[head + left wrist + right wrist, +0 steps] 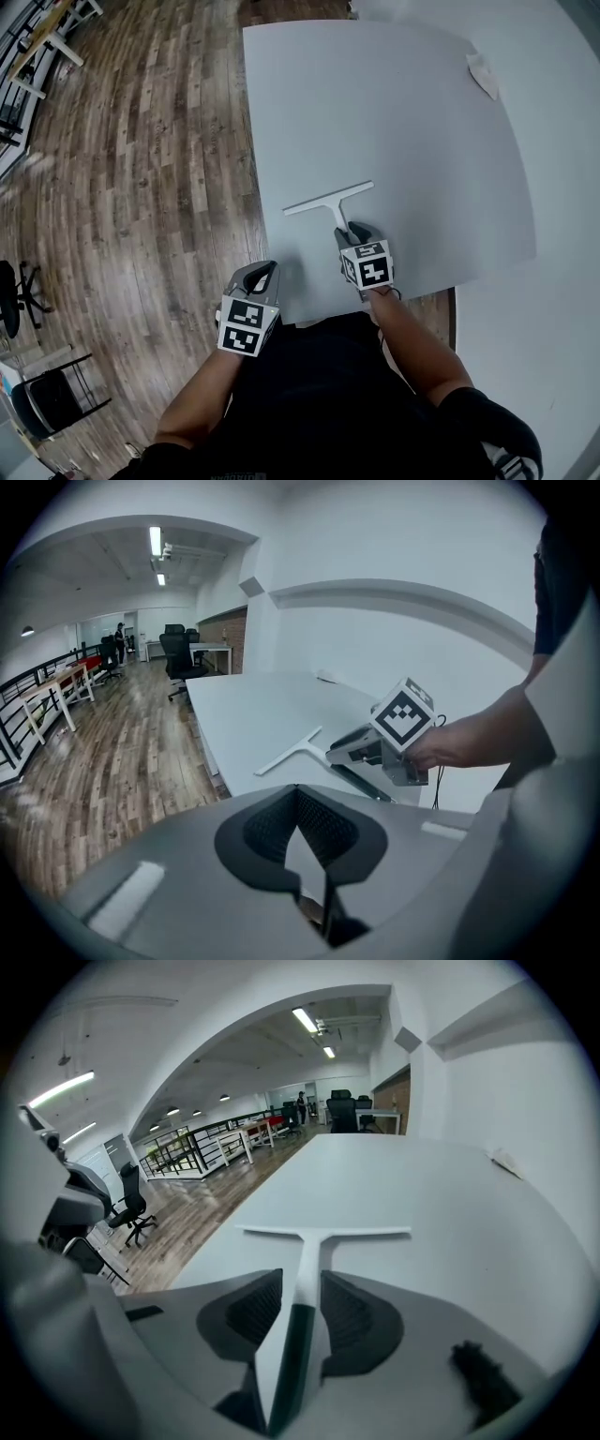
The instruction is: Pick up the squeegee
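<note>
Right tongs (pixel 300 1283) astride slim T-shaped squeegee (pixel 323 1232).

Squeegee (pixel 328 200) on table (pixel 394 112) near front edge, handle between right tongs (pixel 349 232); left tongs (pixel 262 274) to its left.

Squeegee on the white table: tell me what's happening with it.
A person holds a gripper in each hand. The squeegee lies flat on the table, not yet lifted. The right gripper is down at its handle, with jaws open on either side of it and not clamped. The left gripper hangs by the table's near corner, jaws shut and empty.
</note>
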Available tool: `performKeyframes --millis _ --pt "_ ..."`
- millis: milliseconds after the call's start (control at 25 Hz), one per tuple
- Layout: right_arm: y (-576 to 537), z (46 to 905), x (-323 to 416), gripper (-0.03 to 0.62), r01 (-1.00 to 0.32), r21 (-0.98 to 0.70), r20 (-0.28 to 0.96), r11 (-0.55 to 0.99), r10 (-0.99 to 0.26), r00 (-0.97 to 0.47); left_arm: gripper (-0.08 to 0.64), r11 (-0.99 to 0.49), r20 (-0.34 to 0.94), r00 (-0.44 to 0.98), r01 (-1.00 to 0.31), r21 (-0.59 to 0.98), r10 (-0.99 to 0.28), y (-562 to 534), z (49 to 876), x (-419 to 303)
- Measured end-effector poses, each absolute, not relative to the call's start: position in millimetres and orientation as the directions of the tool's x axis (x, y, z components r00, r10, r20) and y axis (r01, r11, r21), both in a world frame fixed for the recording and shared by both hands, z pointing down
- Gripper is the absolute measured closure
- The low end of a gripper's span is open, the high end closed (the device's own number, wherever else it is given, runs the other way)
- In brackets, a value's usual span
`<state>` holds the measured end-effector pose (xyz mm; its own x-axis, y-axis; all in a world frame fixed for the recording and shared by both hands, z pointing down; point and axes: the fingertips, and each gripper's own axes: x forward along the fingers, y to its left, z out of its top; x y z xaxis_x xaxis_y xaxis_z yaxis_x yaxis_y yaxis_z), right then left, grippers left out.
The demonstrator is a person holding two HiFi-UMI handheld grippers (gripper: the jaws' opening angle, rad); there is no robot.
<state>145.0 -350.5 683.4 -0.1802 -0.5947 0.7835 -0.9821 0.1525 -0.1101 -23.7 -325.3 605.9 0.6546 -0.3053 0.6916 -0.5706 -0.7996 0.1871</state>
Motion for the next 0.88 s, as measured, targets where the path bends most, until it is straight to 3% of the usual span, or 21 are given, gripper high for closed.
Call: performKeyframes --millis 880 --pt "-354.9 721.5 150.0 0.495 -0.984 -0.150 0.829 0.094 -0.530 -0.177 0.552 -0.758 0.690 0.640 -0.619 0.204 -0.337 -331.0 603.5 -32.9"
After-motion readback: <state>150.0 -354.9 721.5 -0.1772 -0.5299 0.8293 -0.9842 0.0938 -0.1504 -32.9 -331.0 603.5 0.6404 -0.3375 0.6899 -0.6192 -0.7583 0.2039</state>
